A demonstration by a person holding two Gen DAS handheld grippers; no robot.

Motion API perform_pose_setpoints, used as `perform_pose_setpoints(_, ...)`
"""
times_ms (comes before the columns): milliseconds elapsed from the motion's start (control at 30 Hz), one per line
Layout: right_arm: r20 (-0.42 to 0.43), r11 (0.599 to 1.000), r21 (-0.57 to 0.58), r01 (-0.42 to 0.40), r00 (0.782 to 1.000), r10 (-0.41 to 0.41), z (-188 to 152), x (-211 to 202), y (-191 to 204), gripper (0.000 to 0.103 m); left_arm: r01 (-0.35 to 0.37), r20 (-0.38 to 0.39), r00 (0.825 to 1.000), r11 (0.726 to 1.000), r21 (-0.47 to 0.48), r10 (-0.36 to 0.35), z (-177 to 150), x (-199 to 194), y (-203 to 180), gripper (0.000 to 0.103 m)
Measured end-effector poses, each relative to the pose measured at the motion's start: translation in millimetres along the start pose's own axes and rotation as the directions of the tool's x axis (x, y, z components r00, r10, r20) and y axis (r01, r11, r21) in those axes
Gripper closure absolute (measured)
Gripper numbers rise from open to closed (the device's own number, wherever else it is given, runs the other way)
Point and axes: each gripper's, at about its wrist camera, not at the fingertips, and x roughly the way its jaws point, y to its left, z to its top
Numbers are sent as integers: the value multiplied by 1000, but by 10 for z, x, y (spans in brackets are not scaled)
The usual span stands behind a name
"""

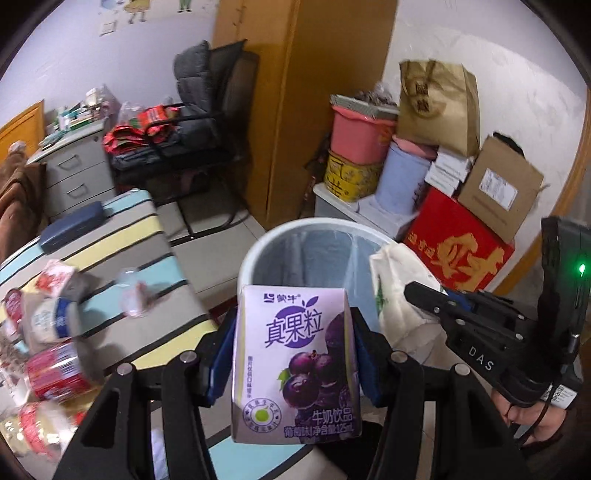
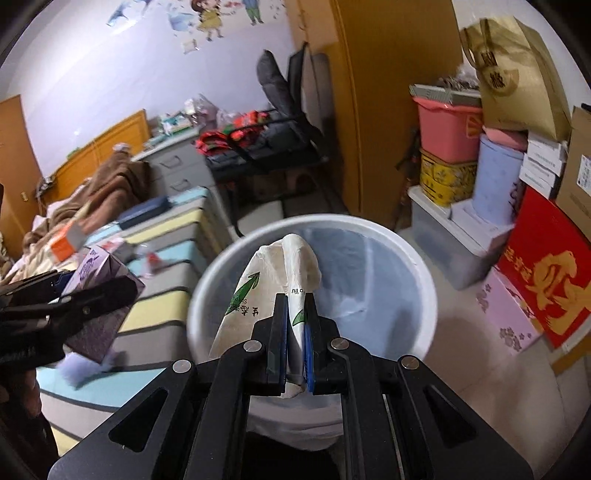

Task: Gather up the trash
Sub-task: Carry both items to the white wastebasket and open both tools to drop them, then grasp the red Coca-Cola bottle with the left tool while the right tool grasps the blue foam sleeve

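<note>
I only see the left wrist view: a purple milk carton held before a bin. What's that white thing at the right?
Observer: A crumpled white paper bag with green print; the right gripper is shut on it, above the bin.
Operator: Anything already in the bin?
Observer: From the right wrist view, only its thin clear liner shows inside; the bottom is hidden by the bag.
Operator: And what's beyond my table?
Observer: A bed with a brown blanket, and cartoon stickers on the wall.
</note>
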Motion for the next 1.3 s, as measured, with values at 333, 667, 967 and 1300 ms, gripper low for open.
perform_pose_setpoints(333,-72,998,-4,58,996,-58,8,254,-240,95,47,-51,998,999,4,-47,11,376,-161,38)
perform_pose_setpoints(667,-36,998,15,64,997,-64,5,180,-251,89,11,-14,1000,1000,-16,-11,1,203,-59,25)
perform_pose_setpoints(967,13,999,26,21,1000,-22,-24,-10,-84,36,-44,48,998,997,-63,47,-139,-231,182,23)
perform_pose_setpoints(1300,47,998,1,-67,997,67,-168,-212,308,36,-124,99,986,984,-126,137,-451,-739,600,23)
